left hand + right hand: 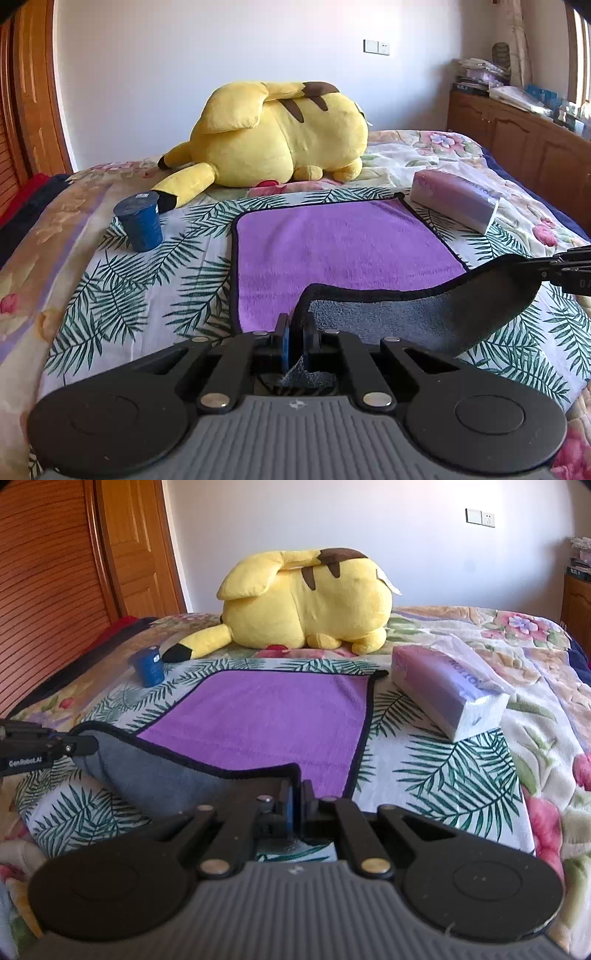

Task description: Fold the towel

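Note:
A purple towel with a black hem and grey underside lies on the bed; it also shows in the right wrist view. My left gripper is shut on the towel's near left corner and holds it lifted, grey side up. My right gripper is shut on the near right corner, also lifted. The near edge sags between them, grey underside showing. Each gripper shows at the edge of the other's view: the right one and the left one.
A yellow plush toy lies beyond the towel. A blue cup stands at the far left, a wrapped tissue pack at the far right. The leaf-print bedspread surrounds the towel. Wooden cabinets stand to the right.

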The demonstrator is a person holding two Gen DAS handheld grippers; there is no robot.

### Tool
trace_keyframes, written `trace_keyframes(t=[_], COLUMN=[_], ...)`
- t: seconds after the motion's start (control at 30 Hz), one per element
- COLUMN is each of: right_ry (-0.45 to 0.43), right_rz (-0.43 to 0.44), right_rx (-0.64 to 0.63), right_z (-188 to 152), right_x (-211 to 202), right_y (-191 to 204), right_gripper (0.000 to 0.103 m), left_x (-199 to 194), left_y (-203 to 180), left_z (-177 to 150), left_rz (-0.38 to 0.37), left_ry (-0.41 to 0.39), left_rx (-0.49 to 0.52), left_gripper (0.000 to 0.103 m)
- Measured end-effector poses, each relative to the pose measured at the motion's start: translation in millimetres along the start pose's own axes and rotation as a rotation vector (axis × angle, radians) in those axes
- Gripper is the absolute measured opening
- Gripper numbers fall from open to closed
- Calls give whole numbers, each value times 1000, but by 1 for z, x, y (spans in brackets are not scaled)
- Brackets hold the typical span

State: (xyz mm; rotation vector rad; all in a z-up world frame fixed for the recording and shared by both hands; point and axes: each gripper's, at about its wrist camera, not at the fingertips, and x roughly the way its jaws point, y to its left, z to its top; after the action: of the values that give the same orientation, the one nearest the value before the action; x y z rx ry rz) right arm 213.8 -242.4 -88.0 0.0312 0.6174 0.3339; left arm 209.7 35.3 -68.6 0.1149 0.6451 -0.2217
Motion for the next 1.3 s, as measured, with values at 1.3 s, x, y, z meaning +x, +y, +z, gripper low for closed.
trace_keyframes(t=[1.3], right_ry=[-77], right_rz=[38], right_rx=[-144], right_z=[45], right_x=[52], right_y=[-24], right_gripper=[4], left_x=[66], left_y=[21], left_z=[51], left_rz=[8], left_ry=[-92], left_rx=[38], left_gripper=[6])
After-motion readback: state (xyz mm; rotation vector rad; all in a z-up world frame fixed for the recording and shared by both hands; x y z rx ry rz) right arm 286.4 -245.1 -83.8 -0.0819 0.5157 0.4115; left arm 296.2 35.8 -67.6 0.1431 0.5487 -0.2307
